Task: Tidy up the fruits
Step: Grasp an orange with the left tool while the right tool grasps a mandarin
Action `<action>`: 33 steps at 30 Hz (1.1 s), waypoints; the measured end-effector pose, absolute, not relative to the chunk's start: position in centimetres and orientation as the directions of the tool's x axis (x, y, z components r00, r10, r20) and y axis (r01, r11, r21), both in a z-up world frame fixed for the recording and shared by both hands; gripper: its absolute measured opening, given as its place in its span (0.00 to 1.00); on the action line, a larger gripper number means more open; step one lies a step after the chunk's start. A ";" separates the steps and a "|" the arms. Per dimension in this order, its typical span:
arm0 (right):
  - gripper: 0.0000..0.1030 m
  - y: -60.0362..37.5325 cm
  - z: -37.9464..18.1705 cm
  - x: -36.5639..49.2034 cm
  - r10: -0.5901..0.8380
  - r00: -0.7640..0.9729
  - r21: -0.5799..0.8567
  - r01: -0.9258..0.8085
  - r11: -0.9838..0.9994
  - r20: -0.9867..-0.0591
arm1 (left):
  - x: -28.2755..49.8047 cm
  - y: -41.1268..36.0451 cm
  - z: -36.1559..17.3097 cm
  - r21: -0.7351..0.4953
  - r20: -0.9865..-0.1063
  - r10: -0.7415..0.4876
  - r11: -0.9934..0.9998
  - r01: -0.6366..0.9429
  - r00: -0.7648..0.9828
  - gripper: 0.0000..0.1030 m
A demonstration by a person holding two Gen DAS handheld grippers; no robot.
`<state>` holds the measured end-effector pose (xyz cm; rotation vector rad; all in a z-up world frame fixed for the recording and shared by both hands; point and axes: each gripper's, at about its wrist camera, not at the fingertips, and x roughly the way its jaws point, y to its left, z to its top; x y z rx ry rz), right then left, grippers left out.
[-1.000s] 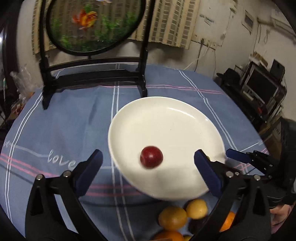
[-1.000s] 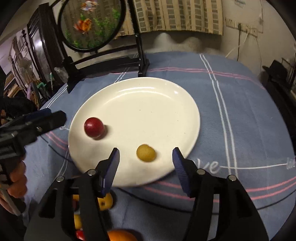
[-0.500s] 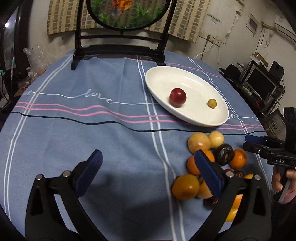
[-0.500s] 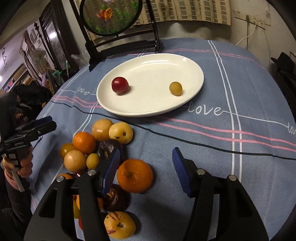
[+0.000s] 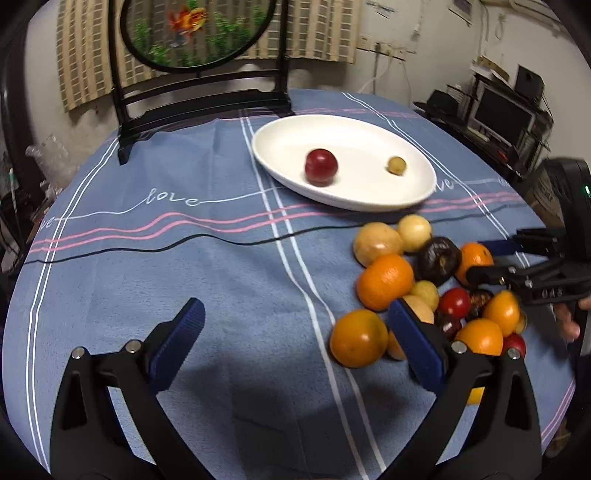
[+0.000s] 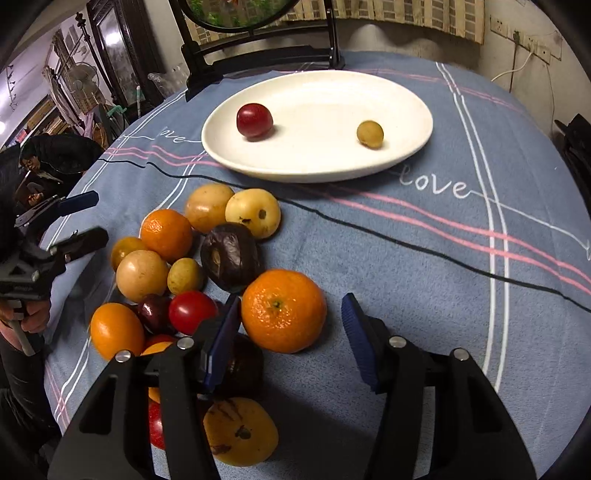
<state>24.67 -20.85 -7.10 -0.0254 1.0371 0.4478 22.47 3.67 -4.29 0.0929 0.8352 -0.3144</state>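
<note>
A white plate [image 6: 317, 162] [image 5: 369, 199] holds a red fruit [image 6: 254, 120] [image 5: 320, 167] and a small yellow-green fruit [image 6: 370, 134] [image 5: 396, 164]. In front of it lies a pile of several oranges, yellow, red and dark fruits [image 6: 177, 266] [image 5: 436, 288]. My right gripper [image 6: 291, 314] [image 5: 484, 260] straddles a mandarin [image 6: 283, 310]. Its jaws are closing; the left pad is at the peel and the right pad stands clear of it. My left gripper [image 5: 295, 332] [image 6: 88, 219] is open at the pile's left edge, with an orange fruit [image 5: 356, 338] just inside its right finger.
A blue striped cloth [image 5: 184, 258] covers the round table. A black stand with a round fish picture [image 5: 199, 33] rises at the far edge. A person's hand [image 6: 26, 317] holds the left tool. Shelves with a monitor [image 5: 506, 118] stand to the right.
Both grippers drew back from the plate and sank to the fruit pile. The right jaws narrowed around the mandarin. The left jaws stayed wide.
</note>
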 end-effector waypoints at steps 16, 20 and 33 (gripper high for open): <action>0.45 -21.4 -6.5 24.4 0.388 0.440 0.236 -0.362 0.902 -0.810 | 20.0 1.7 -5.7 -0.020 -0.774 -0.342 0.855 0.519 0.533 0.45; 0.45 -21.7 -6.2 24.3 0.390 0.452 0.241 -0.352 0.904 -0.803 | 20.2 1.6 -5.8 -0.033 -0.774 -0.354 0.851 0.525 0.525 0.45; 0.45 -21.8 -5.4 23.9 0.403 0.470 0.249 -0.356 0.901 -0.785 | 22.0 0.9 -7.4 -0.024 -0.798 -0.323 0.860 0.509 0.509 0.45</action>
